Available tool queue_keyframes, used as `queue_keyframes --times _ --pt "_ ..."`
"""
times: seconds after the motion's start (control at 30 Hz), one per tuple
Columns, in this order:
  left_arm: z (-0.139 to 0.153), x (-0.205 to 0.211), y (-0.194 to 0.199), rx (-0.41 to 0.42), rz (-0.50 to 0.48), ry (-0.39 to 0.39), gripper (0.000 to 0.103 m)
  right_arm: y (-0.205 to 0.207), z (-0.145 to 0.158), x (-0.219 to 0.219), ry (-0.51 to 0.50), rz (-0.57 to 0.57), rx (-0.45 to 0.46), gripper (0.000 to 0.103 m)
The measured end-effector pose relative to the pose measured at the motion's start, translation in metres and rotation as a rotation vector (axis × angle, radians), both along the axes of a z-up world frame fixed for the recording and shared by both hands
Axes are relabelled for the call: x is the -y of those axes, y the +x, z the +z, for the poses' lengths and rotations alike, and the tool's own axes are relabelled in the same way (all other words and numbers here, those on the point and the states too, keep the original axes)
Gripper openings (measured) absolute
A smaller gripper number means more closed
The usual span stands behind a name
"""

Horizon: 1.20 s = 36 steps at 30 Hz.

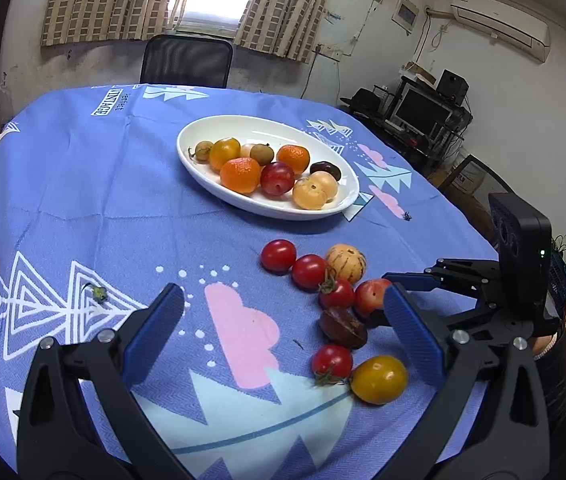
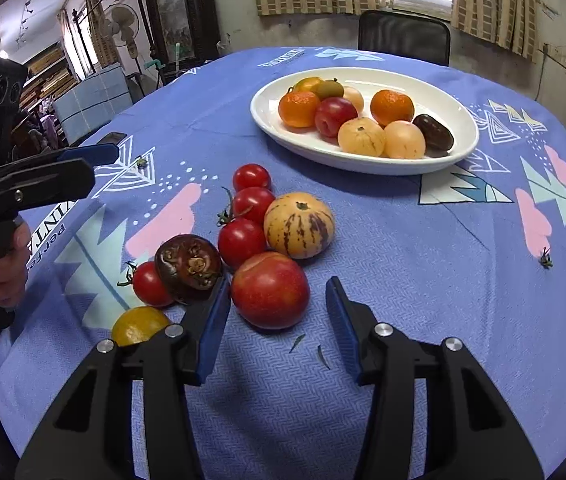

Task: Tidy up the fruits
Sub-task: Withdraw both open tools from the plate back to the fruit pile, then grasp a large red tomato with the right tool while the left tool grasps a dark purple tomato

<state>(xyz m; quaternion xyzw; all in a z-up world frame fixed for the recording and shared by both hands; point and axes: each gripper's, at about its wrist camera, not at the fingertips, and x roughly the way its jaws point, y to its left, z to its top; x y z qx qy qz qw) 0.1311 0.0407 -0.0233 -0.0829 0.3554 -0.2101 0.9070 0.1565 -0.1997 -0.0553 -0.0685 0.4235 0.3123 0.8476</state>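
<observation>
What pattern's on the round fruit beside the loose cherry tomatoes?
Pale yellow with purple streaks, on the striped fruit; clearest in the right wrist view.

The blue patterned tablecloth [image 1: 83, 184] carries a printed white label reading "VINTAGE" [image 1: 107, 102], with the small word "perfect" [image 1: 121, 102] beside it. In the right wrist view the same print shows partly, as "VINT" and "Perfe", cut off near the edge.

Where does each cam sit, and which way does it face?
Left wrist: behind the open left gripper, facing across the blue patterned tablecloth to the white oval plate; right gripper enters at right.
Right wrist: behind the open right gripper, low by the red plum; left gripper and hand at left.
Shared: plate, loose fruit cluster.
</observation>
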Motion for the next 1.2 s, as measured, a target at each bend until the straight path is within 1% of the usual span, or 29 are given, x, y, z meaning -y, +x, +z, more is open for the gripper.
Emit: queue_keyframes --times 0.17,0.27,0.4,0.47,0.53,0.6,0.77,0.87,0.93,1.0,1.07,1.13,1.2 --pt "0.001 0.002 -0.001 0.004 -0.004 0.006 0.101 -0.001 0.001 -0.002 -0.001 0.006 0.01 0.048" --pt "0.0 0.002 -0.001 -0.004 -0.001 0.003 0.101 -0.001 0.002 -0.004 0.016 0.009 -0.001 0.042" --pt "0.0 0.001 -0.001 -0.011 -0.003 -0.003 0.101 -0.001 0.002 -0.005 0.015 0.006 0.0 0.041" --pt "-0.001 0.003 -0.001 -0.01 -0.009 0.004 0.101 0.001 0.002 -0.003 0.03 0.0 -0.015 0.041" --pt "-0.002 0.006 -0.001 -0.012 -0.024 0.015 0.101 0.005 0.004 0.003 0.063 -0.015 -0.037 0.041" --pt "-0.003 0.011 -0.002 -0.009 -0.051 0.025 0.101 0.01 0.007 0.014 0.13 -0.043 -0.07 0.041" --pt "-0.009 0.026 -0.003 -0.023 -0.131 0.019 0.101 0.016 0.013 0.031 0.239 -0.087 -0.107 0.041" --pt "-0.011 0.035 -0.004 -0.028 -0.16 0.026 0.101 0.018 0.016 0.037 0.29 -0.096 -0.133 0.041" --pt "-0.013 0.042 0.0 -0.043 -0.175 0.014 0.1 0.018 0.018 0.041 0.327 -0.096 -0.148 0.041" --pt "-0.013 0.05 0.004 -0.056 -0.187 0.028 0.098 0.018 0.021 0.042 0.334 -0.1 -0.144 0.041" --pt "-0.014 0.058 0.008 -0.069 -0.2 0.074 0.095 0.019 0.023 0.044 0.339 -0.107 -0.142 0.041" --pt "-0.014 0.065 0.012 -0.087 -0.207 0.114 0.091 0.019 0.024 0.046 0.345 -0.114 -0.143 0.041" --pt "-0.018 0.071 0.016 -0.118 -0.224 0.144 0.08 0.018 0.025 0.048 0.335 -0.127 -0.131 0.041"
